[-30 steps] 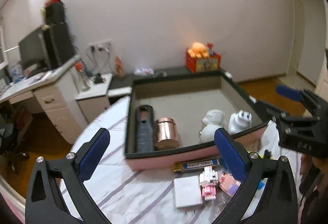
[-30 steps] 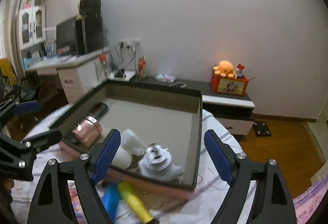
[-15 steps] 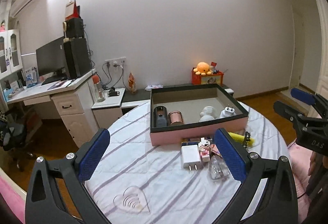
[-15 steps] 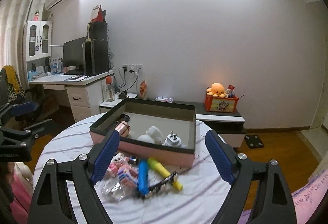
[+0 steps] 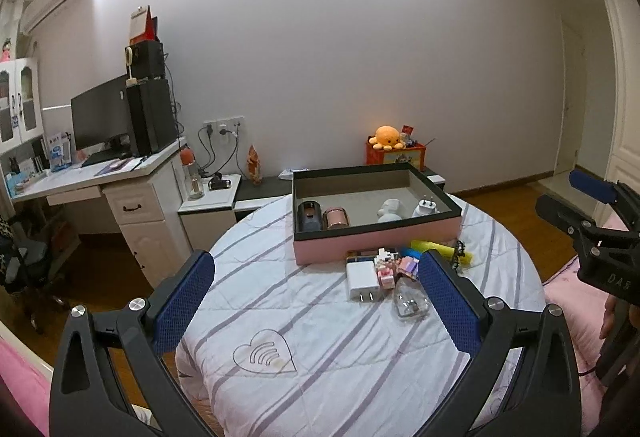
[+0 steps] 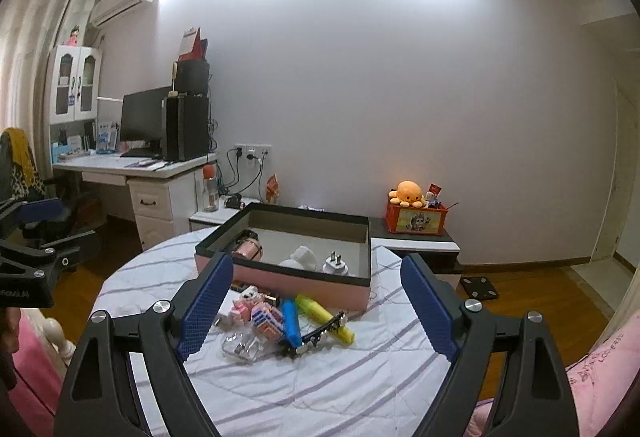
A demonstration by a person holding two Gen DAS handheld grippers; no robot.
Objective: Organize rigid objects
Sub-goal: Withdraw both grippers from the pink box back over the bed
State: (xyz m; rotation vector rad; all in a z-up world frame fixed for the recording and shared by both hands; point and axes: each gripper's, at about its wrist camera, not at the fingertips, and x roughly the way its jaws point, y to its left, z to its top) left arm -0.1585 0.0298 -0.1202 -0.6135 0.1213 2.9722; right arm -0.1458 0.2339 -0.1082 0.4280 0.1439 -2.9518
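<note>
Nearest, the left claw (image 5: 318, 301) and the right claw (image 6: 316, 307) are both standing spread wide, pinching nothing, above the near part of the round striped surface (image 5: 320, 349). Farther out, loose things are lying clustered: a white charger (image 5: 363, 280), a clear bottle (image 5: 409, 303), block figures (image 6: 256, 311), a blue tube (image 6: 291, 321) and a yellow tube (image 6: 325, 318). Just beyond them, the pink box (image 5: 376, 233) is sitting with a copper can (image 5: 336, 218) and a white plug (image 5: 427, 207) inside.
</note>
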